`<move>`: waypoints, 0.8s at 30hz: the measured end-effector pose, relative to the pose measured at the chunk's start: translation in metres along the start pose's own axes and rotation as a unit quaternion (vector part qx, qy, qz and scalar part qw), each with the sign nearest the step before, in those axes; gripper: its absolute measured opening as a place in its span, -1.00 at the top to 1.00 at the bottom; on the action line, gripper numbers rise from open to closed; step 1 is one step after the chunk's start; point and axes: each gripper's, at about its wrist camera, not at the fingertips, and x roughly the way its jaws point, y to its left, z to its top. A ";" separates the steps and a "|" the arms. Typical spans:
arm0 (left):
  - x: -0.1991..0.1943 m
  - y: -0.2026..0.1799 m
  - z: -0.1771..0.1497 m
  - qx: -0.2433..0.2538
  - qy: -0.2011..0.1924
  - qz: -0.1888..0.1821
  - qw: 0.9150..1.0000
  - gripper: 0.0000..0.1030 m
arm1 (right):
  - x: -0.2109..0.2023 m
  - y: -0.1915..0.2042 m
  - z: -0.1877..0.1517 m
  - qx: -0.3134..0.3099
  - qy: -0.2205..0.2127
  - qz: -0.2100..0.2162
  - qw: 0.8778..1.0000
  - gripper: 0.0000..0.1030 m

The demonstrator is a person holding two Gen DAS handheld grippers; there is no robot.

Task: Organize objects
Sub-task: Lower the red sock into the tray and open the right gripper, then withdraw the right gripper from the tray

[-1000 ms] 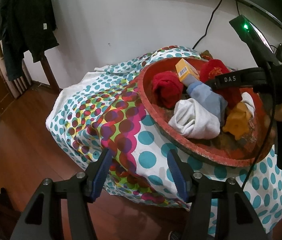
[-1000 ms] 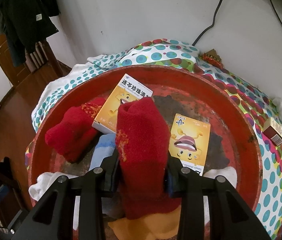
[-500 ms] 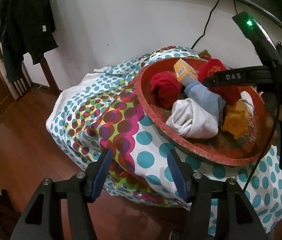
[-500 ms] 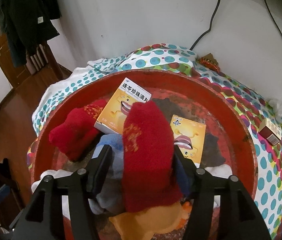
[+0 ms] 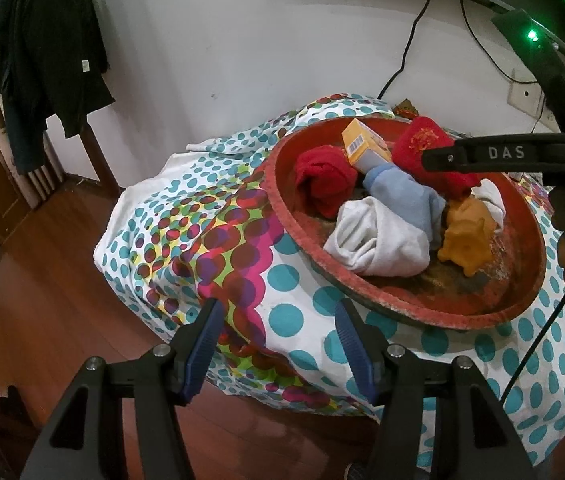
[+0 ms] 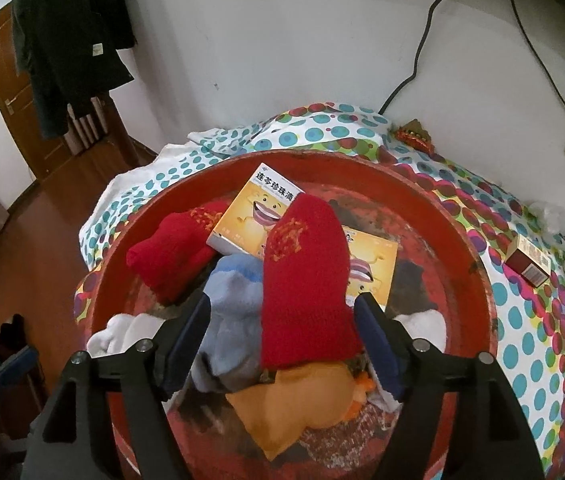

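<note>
Left gripper (image 5: 278,344): spread and bare, low over the dotted cloth (image 5: 294,316), short of the red basin (image 5: 410,300). Right gripper (image 6: 282,336): spread over the basin (image 6: 478,288), straddling the red sock (image 6: 306,280) without pinching. Sock atop the pile, long axis running away along the fingers. Right hand far nearer.

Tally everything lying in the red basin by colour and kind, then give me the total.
Red socks: 2
White socks: 2
Light blue sock: 1
Orange cloth piece: 1
Yellow boxes: 2
Total visible in the basin: 8
</note>
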 end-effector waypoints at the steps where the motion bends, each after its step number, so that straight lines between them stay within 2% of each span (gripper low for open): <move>1: 0.000 -0.001 0.000 0.001 -0.001 0.001 1.000 -0.15 | -0.002 -0.001 -0.001 0.002 -0.001 0.002 1.000 -0.40; 8: -0.003 -0.004 -0.001 0.005 -0.002 -0.004 1.000 -0.15 | -0.018 0.001 -0.016 -0.008 -0.009 0.001 1.000 -0.44; 15: -0.007 -0.012 -0.002 0.013 -0.005 -0.009 1.000 -0.15 | -0.039 0.002 -0.034 -0.001 -0.018 -0.001 1.000 -0.69; 24: -0.014 -0.017 0.000 0.018 -0.010 -0.014 1.000 -0.15 | -0.057 -0.007 -0.056 0.032 -0.008 0.004 0.999 -0.89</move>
